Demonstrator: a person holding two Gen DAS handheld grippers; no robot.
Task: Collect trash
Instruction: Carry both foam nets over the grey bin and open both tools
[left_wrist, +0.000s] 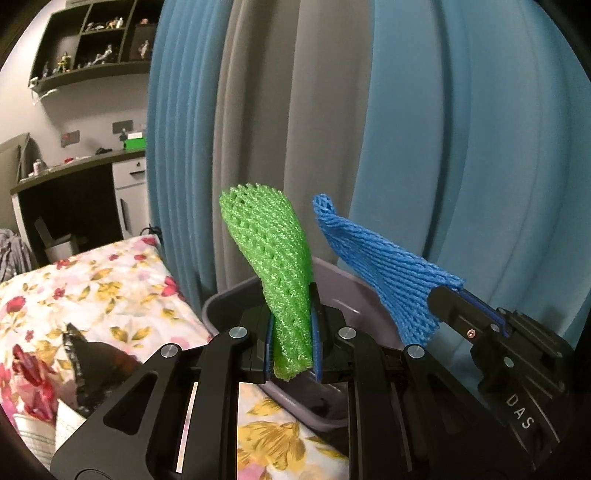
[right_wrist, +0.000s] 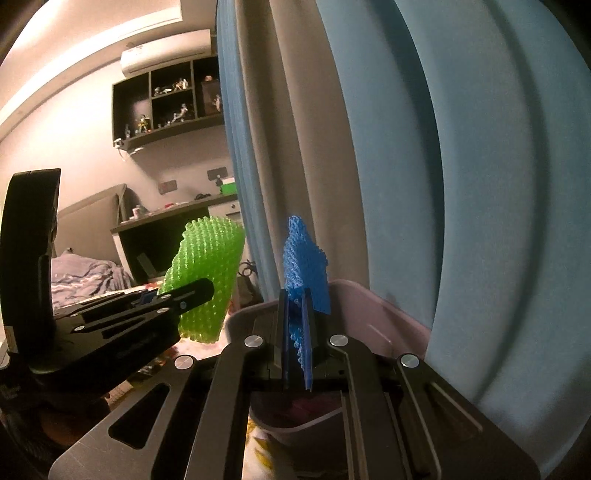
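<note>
Left gripper is clamped tight on the green foam net, blue pads pressed against both sides of its lower end. Net stands nearly upright from the jaws, centre of the left wrist frame, top flaring out and leaning left.

Right gripper is likewise closed on the blue foam net; net squeezed thin between the pads, sticking up at centre frame. In the left wrist view the same gripper comes in from the lower right, blue net fanning up and to the left from its tip.

Grey plastic bin sits directly behind and below both grippers, rim visible at lower centre (something dark inside at the bottom, can't tell what). In the right wrist view the bin is at centre right, with the blue net above its near rim.

Bin rests on the floral bedspread, lower left of the left wrist frame. Dark crinkled wrapper lies on the bedspread at far lower left. Blue and grey curtains fill the background. Left gripper body and green net show at centre left of the right wrist view, just beside the bin.
</note>
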